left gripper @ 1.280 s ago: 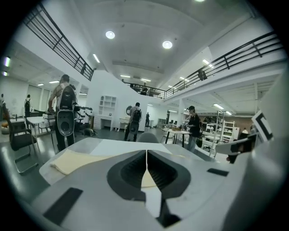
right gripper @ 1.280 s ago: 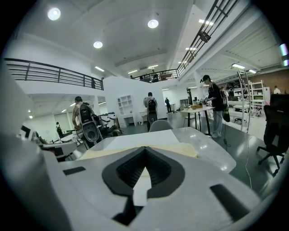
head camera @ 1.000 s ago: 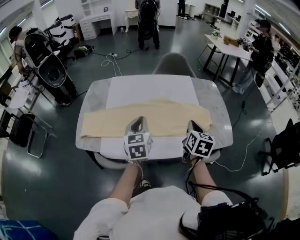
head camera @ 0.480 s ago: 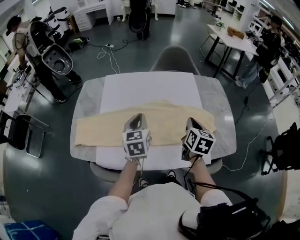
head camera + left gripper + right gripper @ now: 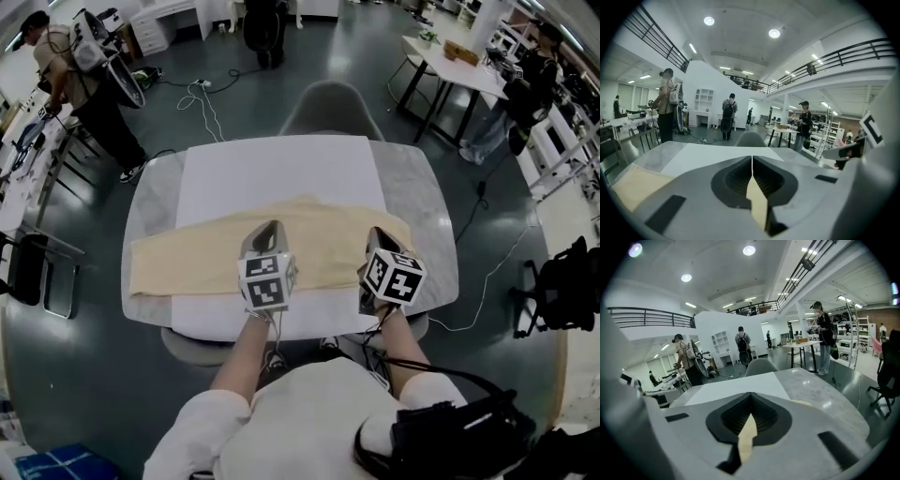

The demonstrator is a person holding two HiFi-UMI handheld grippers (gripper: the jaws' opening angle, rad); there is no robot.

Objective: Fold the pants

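Moved: both hands shifted slightly | left tongs (image 5: 268, 227), right tongs (image 5: 377, 234): pressed together, pinching long cream fabric pants (image 5: 187, 267) | pants: full-length across grey marble worktop (image 5: 427, 216) | progress: seemingly early, length folds remain

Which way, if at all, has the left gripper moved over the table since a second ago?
Yes. The left gripper, shut on the pants, has moved forward, away from the table's near edge toward its far side.
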